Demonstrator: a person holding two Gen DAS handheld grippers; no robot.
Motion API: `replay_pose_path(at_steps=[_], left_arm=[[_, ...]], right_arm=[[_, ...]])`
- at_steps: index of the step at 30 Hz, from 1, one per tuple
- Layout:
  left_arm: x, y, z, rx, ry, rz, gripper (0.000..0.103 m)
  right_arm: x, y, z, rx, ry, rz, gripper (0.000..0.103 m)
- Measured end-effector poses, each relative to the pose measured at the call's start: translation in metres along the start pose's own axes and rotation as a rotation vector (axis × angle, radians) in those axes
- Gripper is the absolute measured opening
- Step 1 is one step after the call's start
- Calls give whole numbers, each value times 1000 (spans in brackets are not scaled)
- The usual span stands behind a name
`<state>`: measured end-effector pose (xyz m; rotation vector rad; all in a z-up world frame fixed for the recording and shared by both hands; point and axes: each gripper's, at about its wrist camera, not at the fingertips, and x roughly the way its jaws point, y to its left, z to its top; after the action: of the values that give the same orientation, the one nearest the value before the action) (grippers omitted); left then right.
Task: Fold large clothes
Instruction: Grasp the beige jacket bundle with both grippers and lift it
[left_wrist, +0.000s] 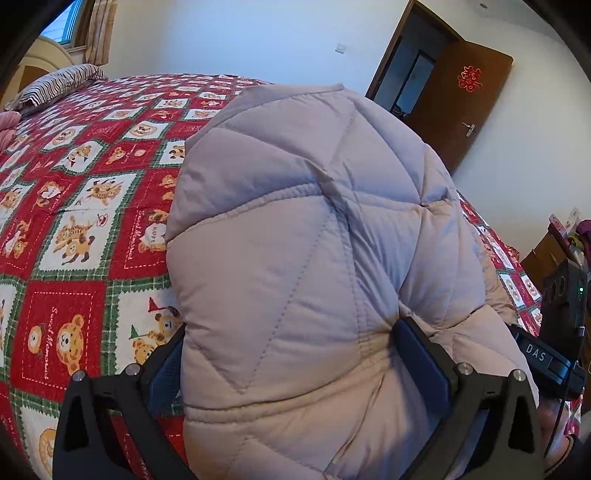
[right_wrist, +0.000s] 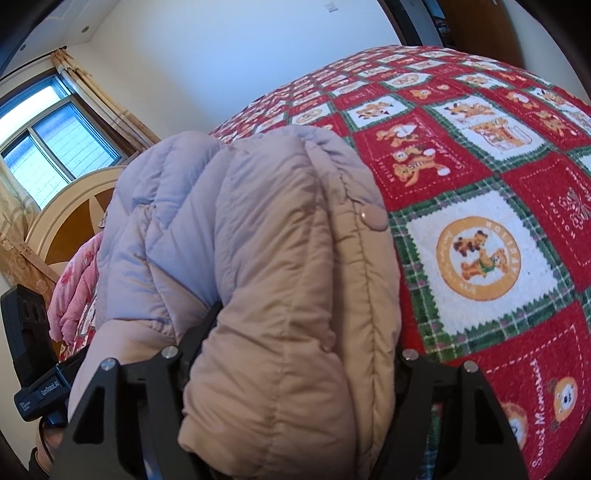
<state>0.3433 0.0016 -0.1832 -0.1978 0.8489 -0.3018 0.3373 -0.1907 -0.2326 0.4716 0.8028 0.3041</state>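
A puffy quilted jacket (left_wrist: 295, 221), pale lilac-pink, lies bunched on a bed and fills the middle of both wrist views. My left gripper (left_wrist: 291, 343) is shut on a thick fold of it, and both blue pads (left_wrist: 421, 354) dent the padding. In the right wrist view the jacket (right_wrist: 258, 221) shows a snap button (right_wrist: 373, 220) on its placket. My right gripper (right_wrist: 303, 332) is shut on another thick roll of the jacket. Its left finger (right_wrist: 207, 328) presses into the fabric and its right fingertip is hidden behind the roll.
The bed carries a red, white and green bear-patterned bedspread (left_wrist: 74, 221). A striped pillow (left_wrist: 55, 85) and a pink quilt (right_wrist: 74, 291) lie by the headboard (right_wrist: 70, 214). A brown door (left_wrist: 461, 99) stands open at the back. The other gripper's body (left_wrist: 561, 332) is at the right edge.
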Motion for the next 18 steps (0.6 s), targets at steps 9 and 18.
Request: replay_pose_path(at_steps=[9,18], left_arm=[[1,-4,2,5,0,11,102],[2,-4,2,7,-4,19,102]], right_arm=[[1,15,-3,-57,4,-64,66],[1,16,-4,-66,2,-79,66]])
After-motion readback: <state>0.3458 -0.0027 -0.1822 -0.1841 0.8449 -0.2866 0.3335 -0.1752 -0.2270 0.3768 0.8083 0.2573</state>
